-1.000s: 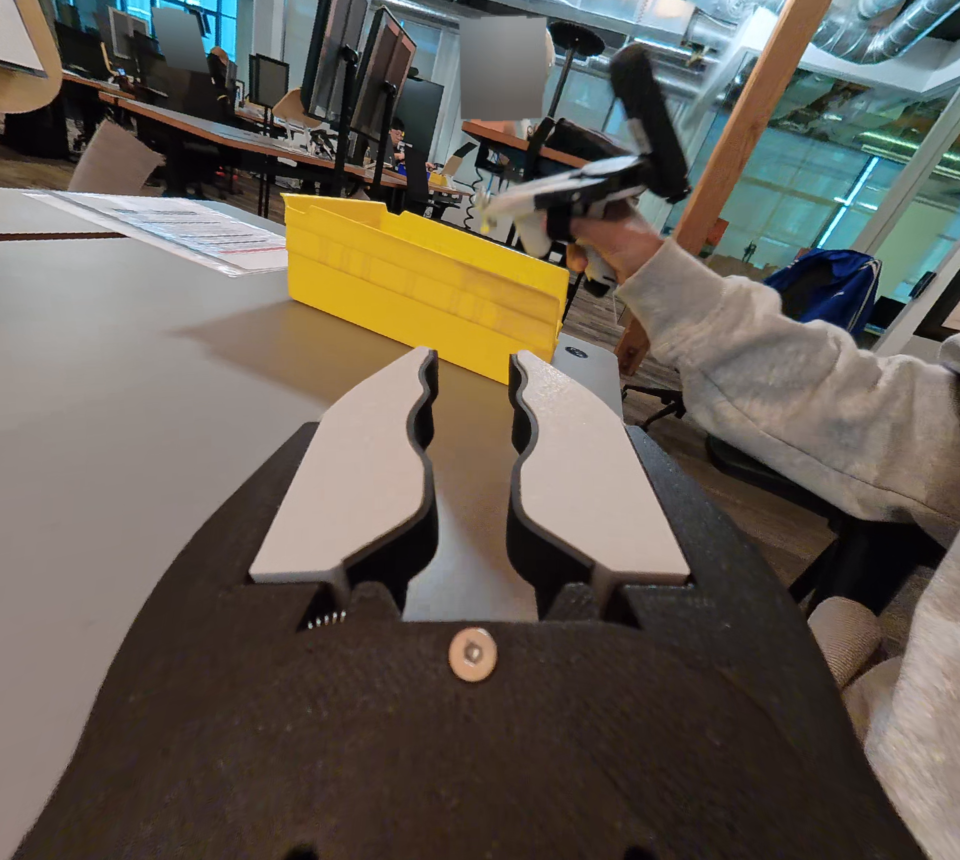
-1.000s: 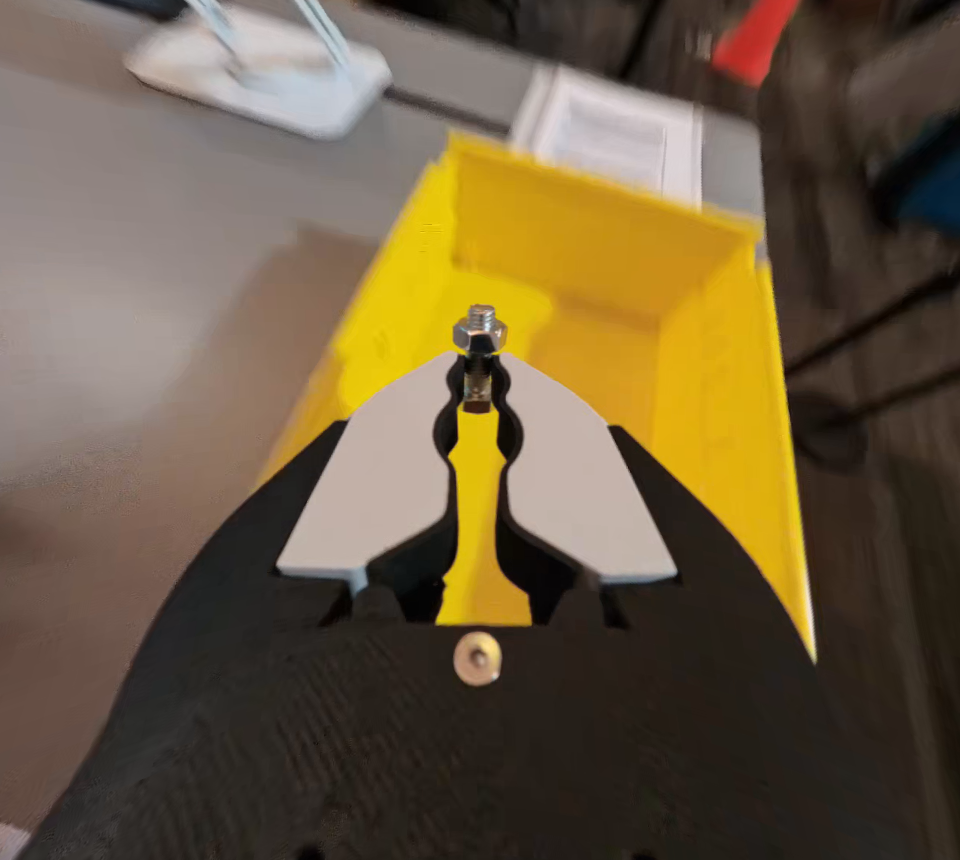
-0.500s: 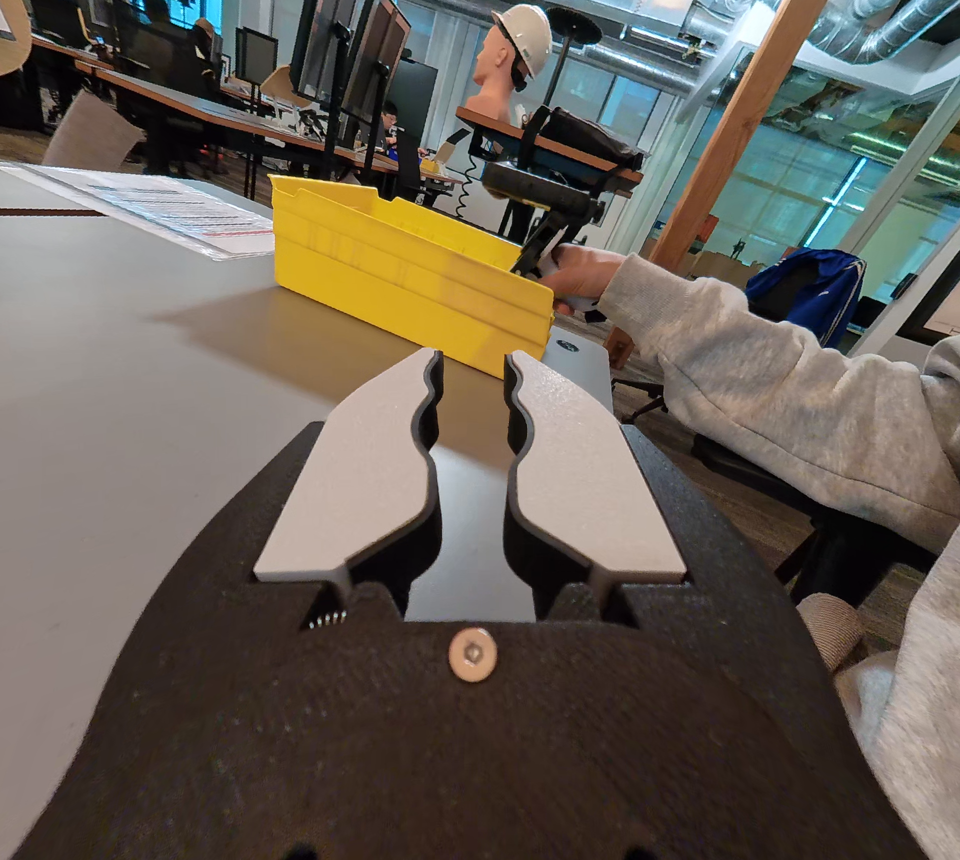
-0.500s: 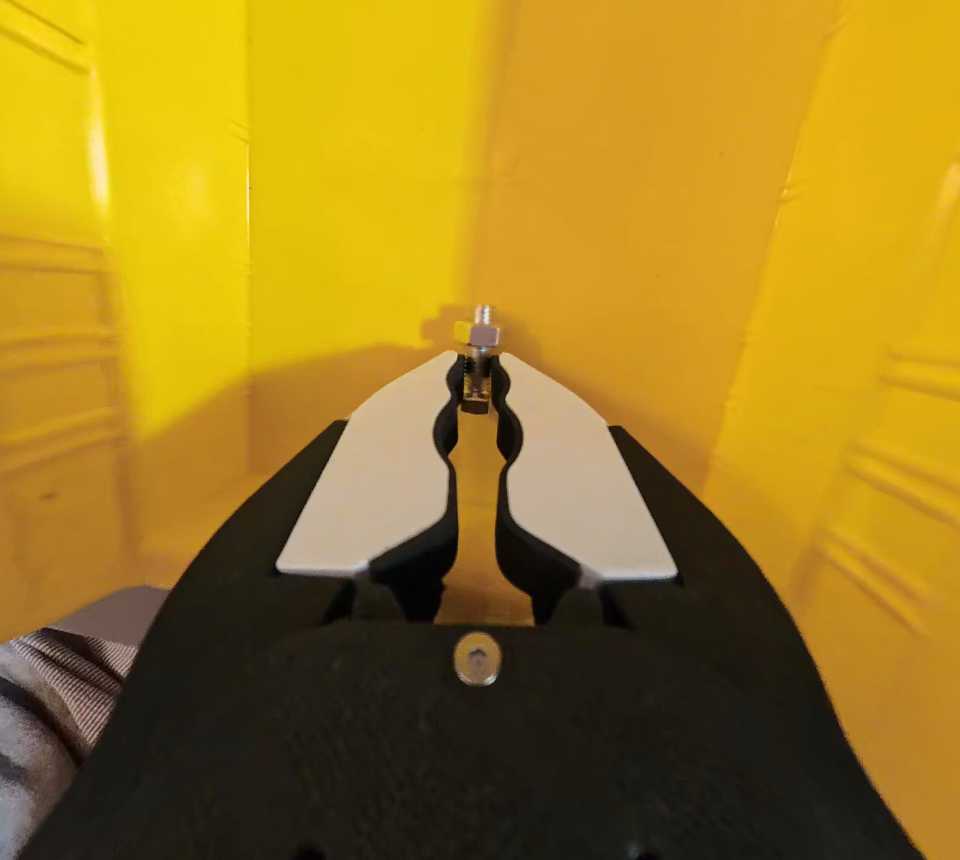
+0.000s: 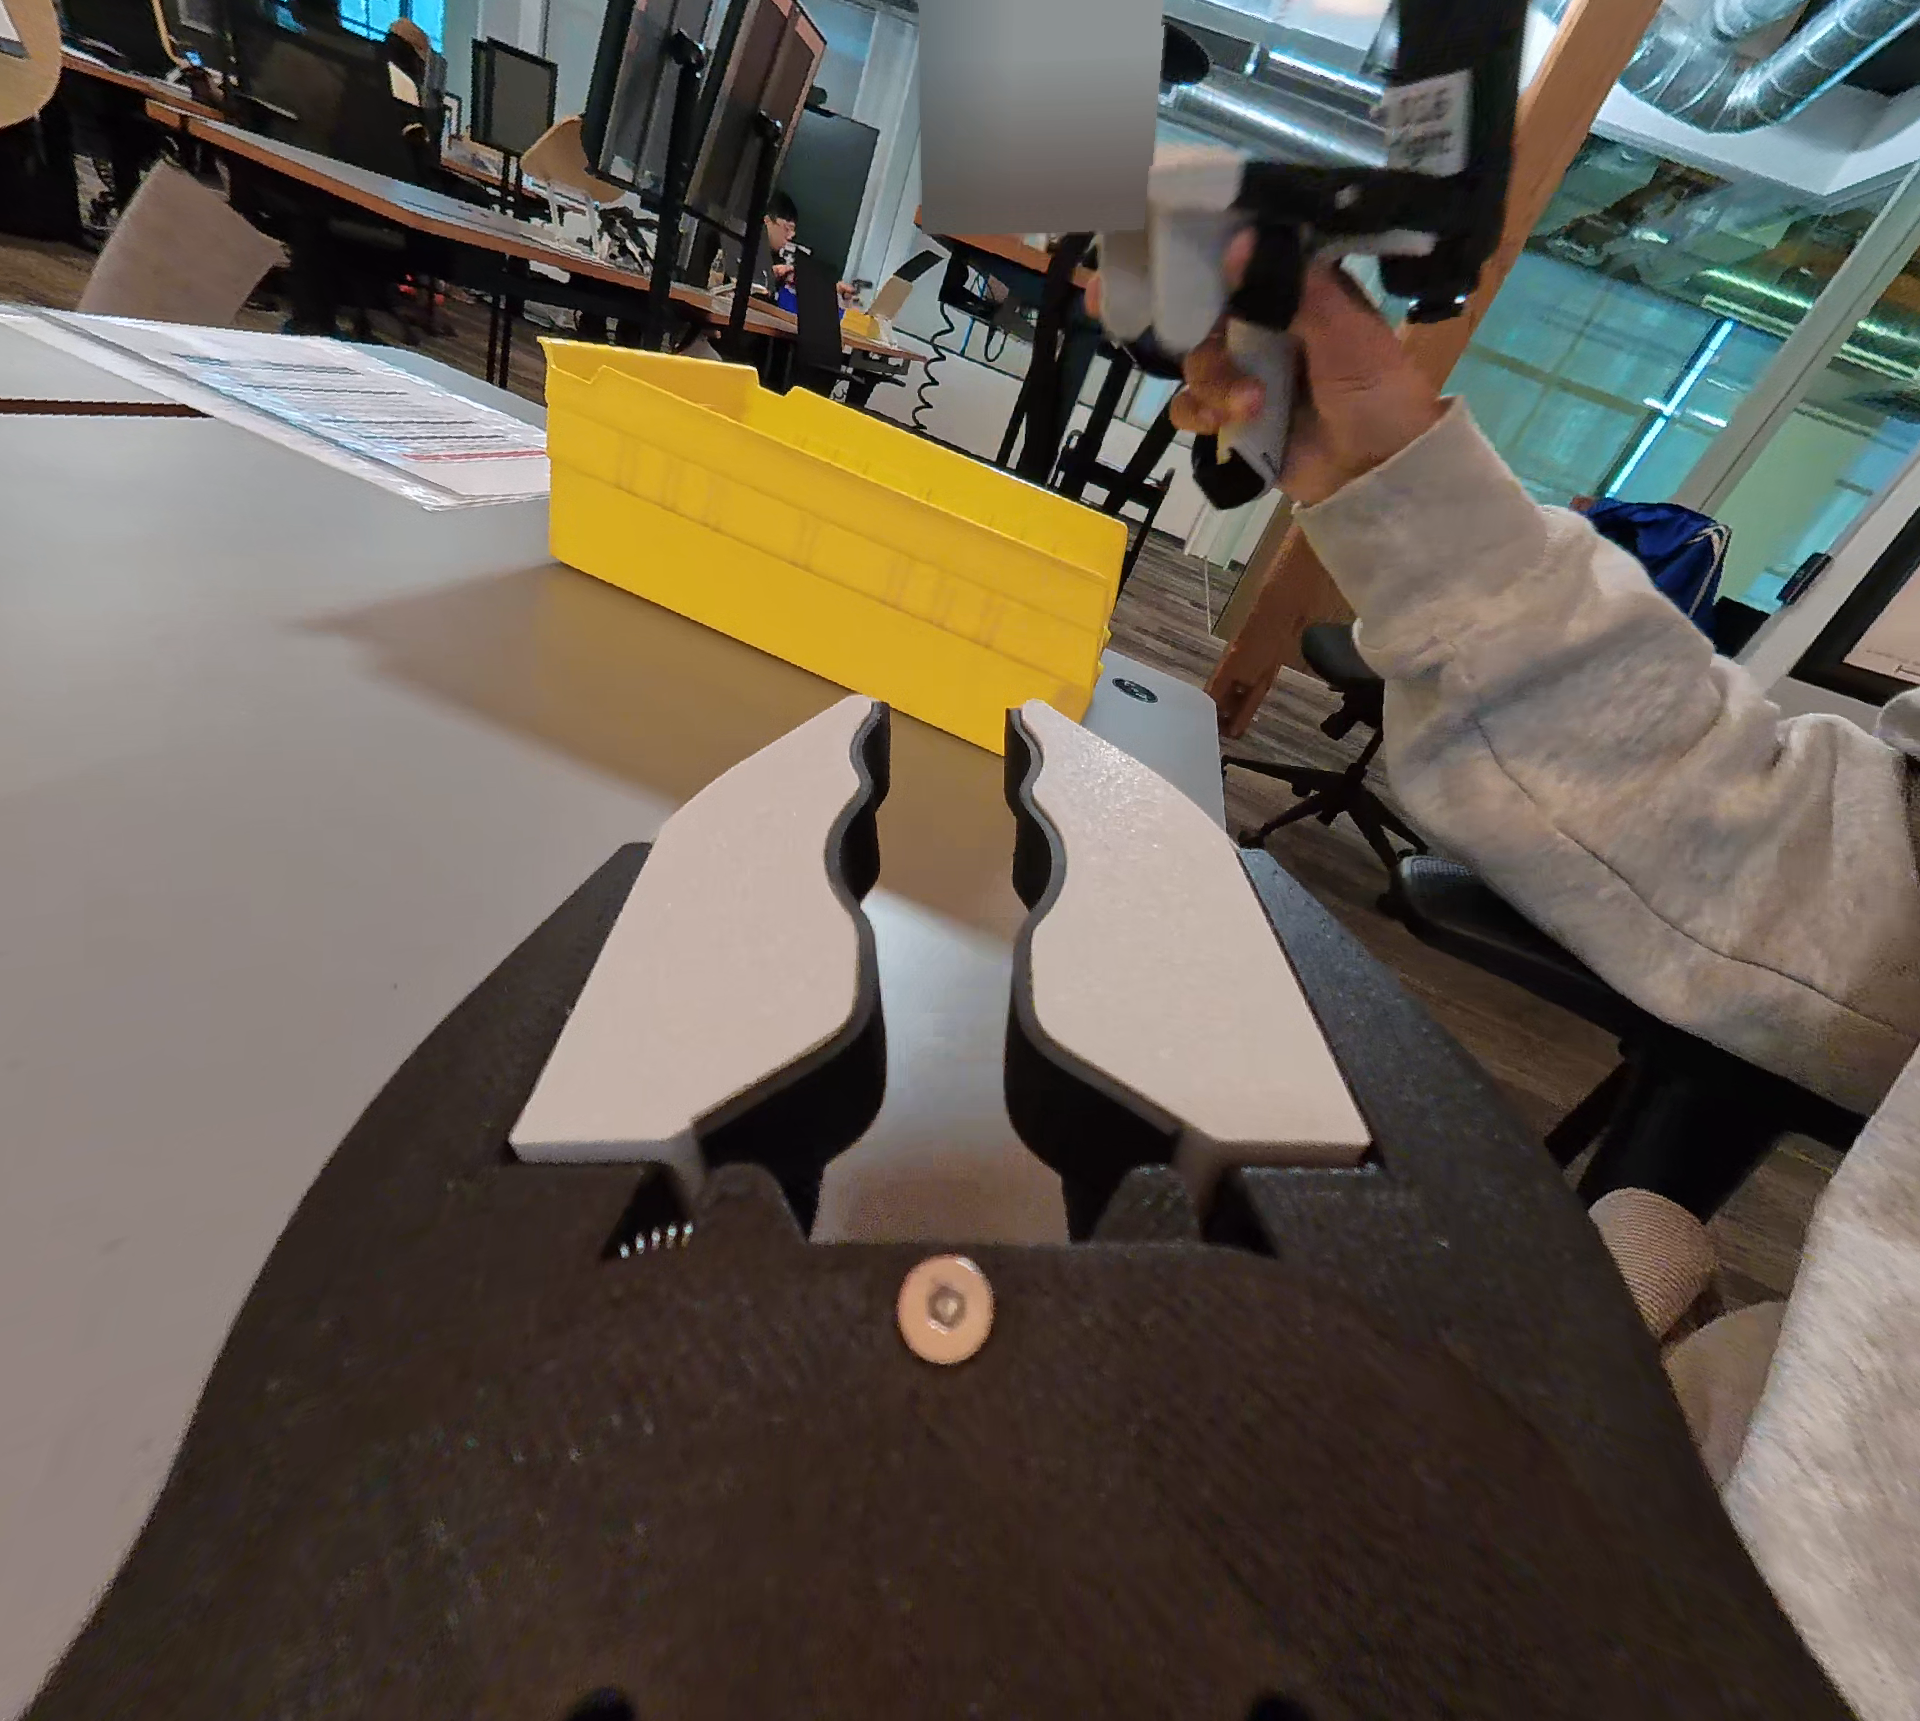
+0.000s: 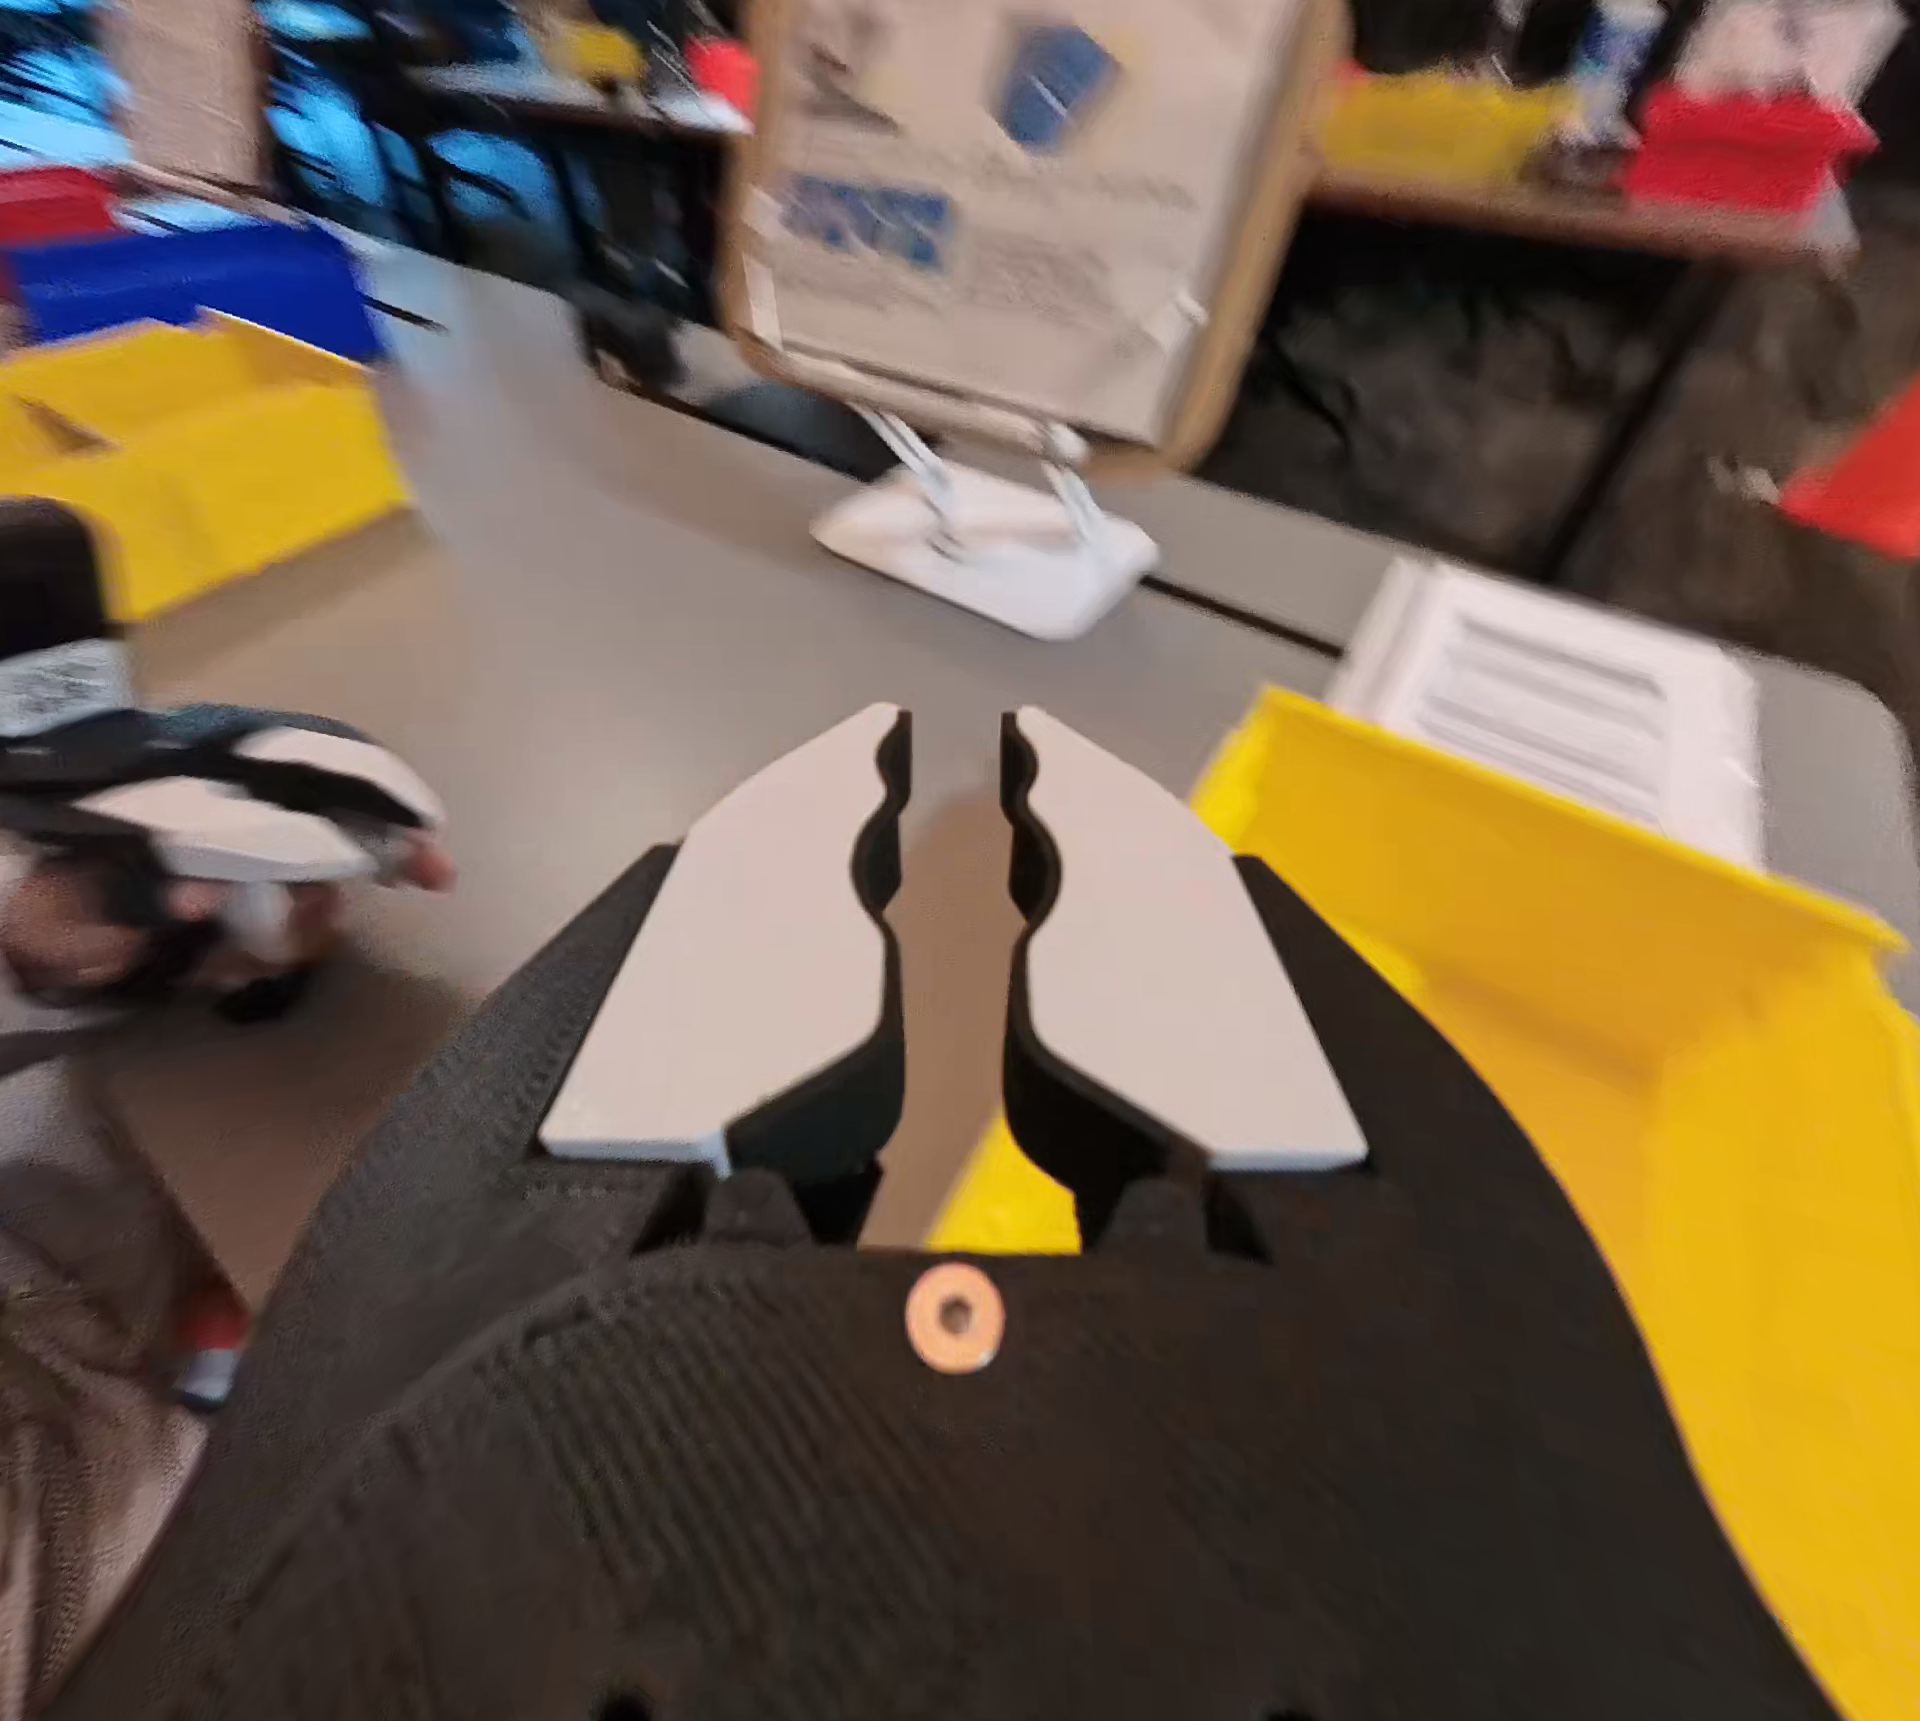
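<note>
Open office with desks and monitors behind; my work surface is a grey table (image 5: 260, 788). My left gripper (image 5: 945, 726) sits low over the table, fingers parted with nothing between them, only bare tabletop in the gap. The yellow bin (image 5: 831, 570) lies just ahead of its fingertips, slightly right, not touching. My right gripper (image 6: 954, 721) is raised above the near left corner of the same bin (image 6: 1558, 996); its fingers stand apart and hold nothing. The bin's open interior lies to the right of and below those fingers. That view is motion-blurred. A printed sheet (image 6: 1558, 705) lies beyond the bin, a white stand (image 6: 987, 549) farther back.
</note>
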Available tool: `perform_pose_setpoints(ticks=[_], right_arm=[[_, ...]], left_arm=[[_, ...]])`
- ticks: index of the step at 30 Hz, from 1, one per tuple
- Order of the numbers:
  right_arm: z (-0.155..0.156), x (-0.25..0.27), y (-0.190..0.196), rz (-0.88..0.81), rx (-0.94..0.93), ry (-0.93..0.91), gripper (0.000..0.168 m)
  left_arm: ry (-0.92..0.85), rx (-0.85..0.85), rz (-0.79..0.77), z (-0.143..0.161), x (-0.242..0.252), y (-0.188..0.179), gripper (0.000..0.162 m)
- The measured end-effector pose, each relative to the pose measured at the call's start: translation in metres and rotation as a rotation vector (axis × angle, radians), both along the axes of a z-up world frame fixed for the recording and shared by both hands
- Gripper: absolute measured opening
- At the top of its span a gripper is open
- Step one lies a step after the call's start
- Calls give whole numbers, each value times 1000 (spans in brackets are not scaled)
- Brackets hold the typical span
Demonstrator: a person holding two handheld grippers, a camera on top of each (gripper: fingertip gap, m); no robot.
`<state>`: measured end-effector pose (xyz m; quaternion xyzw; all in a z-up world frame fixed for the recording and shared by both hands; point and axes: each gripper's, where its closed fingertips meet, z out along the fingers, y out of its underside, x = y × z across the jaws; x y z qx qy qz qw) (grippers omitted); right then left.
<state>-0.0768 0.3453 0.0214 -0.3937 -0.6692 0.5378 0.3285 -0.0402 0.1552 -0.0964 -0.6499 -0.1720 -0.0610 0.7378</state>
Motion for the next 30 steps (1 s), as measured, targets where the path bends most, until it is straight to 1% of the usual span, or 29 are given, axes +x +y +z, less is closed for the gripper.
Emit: perform_pose_setpoints(ticks=[1, 3, 6, 7, 8, 9, 10, 11, 12, 13, 15, 20, 25, 27, 28, 30], right_arm=[[9, 6, -25, 67, -20, 42, 16], [13, 16, -76, 198, -80, 79, 16], [-5, 28, -147, 386, -230, 36, 16], [-15, 32, -166, 433, -272, 16, 11], [-28, 36, -181, 472, -287, 3, 2], [-43, 37, -193, 491, -273, -12, 0], [-61, 36, -202, 489, -236, -25, 0], [-77, 34, -208, 484, -195, -32, 5], [-89, 33, -213, 485, -167, -34, 14], [-98, 31, -215, 482, -156, -39, 14], [-110, 32, -218, 501, -148, -67, 0], [-121, 22, -203, 448, -127, -64, 0], [-124, 16, -192, 416, -141, -69, 0], [-126, 11, -188, 380, -133, -50, 9], [-127, 13, -188, 389, -130, -54, 1], [-128, 14, -189, 396, -119, -64, 0]], left_arm=[[-2, -1, -1, 0, 0, 0, 21], [-4, -3, -2, -1, 0, 0, 21], [-5, -8, -6, -1, 1, 0, 16], [-9, -18, -10, -2, 1, 0, 12], [-11, -29, -3, -3, -1, -1, 5], [-4, -34, 13, -3, -3, -3, 0], [10, -38, 35, -3, -6, -5, 0], [29, -46, 54, -3, -8, -7, 0], [45, -53, 67, -3, -10, -8, 0], [53, -58, 72, -2, -11, -9, 0], [49, -52, 77, -2, -13, -11, 0], [13, -33, 133, -2, -25, -19, 0], [-16, -26, 163, -3, -32, -23, 0], [-10, -29, 170, -3, -33, -23, 0], [-7, -31, 171, -3, -33, -23, 0], [-3, -32, 172, -3, -32, -23, 0]])
